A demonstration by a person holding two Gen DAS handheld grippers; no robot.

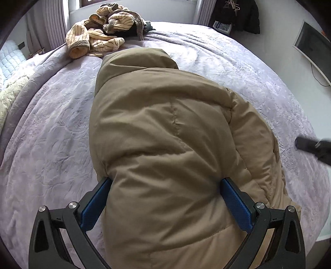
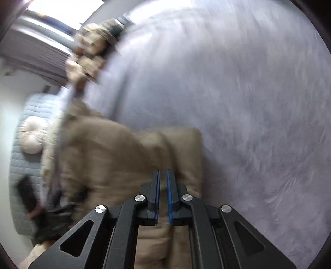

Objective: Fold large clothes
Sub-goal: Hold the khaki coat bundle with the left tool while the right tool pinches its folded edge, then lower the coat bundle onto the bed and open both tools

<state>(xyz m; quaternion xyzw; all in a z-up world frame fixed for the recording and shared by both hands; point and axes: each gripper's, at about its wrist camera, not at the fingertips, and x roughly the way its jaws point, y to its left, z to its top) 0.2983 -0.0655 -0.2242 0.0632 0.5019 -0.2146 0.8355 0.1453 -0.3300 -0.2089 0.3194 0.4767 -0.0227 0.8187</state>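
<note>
A tan puffer jacket [image 1: 165, 134] lies folded lengthwise on the lilac bed cover [image 1: 51, 124]. My left gripper [image 1: 165, 184] stands wide open, one blue pad on each side of the jacket's near end, the padding bulging between them. In the blurred right wrist view the same jacket [image 2: 115, 157] lies at lower left. My right gripper [image 2: 163, 175] hovers over its edge with the pads nearly together, a thin gap between them and nothing visibly held. The right gripper also shows as a dark shape at the right edge of the left wrist view [image 1: 310, 147].
A heap of cream striped clothes [image 1: 103, 35] lies at the far edge of the bed, also seen blurred [image 2: 89, 53]. A round cushion [image 2: 33, 134] lies on a quilted mat beside the bed. A monitor [image 1: 312, 51] and dark hanging clothes [image 1: 238, 16] stand by the far wall.
</note>
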